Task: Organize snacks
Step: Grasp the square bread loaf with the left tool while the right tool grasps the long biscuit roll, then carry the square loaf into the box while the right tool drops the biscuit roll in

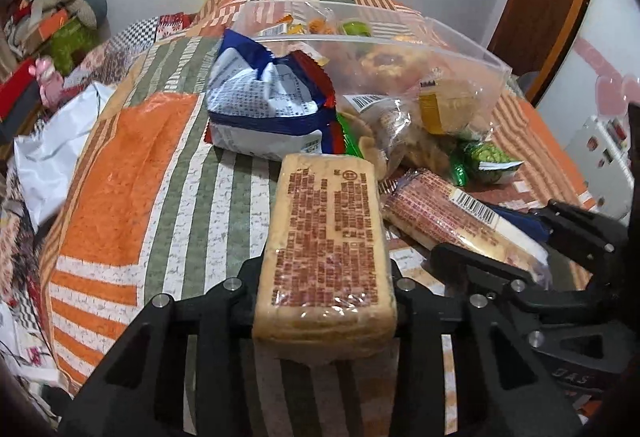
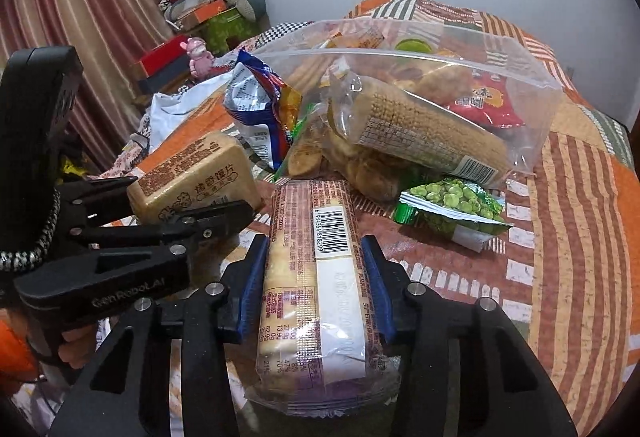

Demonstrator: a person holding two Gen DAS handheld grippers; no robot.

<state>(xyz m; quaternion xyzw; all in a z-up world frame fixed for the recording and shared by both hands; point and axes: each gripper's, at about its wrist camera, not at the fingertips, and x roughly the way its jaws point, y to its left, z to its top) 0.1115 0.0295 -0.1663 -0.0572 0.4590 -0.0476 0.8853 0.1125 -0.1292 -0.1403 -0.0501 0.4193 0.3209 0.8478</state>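
My left gripper (image 1: 326, 273) is shut on a tan block-shaped pack of toast slices (image 1: 324, 229), which sticks out forward above the quilt. In the right wrist view the same left gripper (image 2: 188, 193) holds that tan pack (image 2: 192, 173) at the left. My right gripper (image 2: 314, 243) has its blue pads (image 2: 252, 277) pressed on both sides of a long cracker sleeve (image 2: 312, 289) with a barcode on top. From the left wrist view the right gripper (image 1: 498, 233) and its sleeve (image 1: 436, 213) lie just to the right.
A large clear zip bag (image 2: 528, 77) full of snacks lies on the quilted bed (image 1: 120, 157) ahead. A blue-and-white pouch (image 1: 268, 105), a bag of round biscuits (image 2: 420, 125) and a green pea pack (image 2: 452, 205) lie in front of it. Boxes and a pink toy (image 2: 198, 53) crowd the far left.
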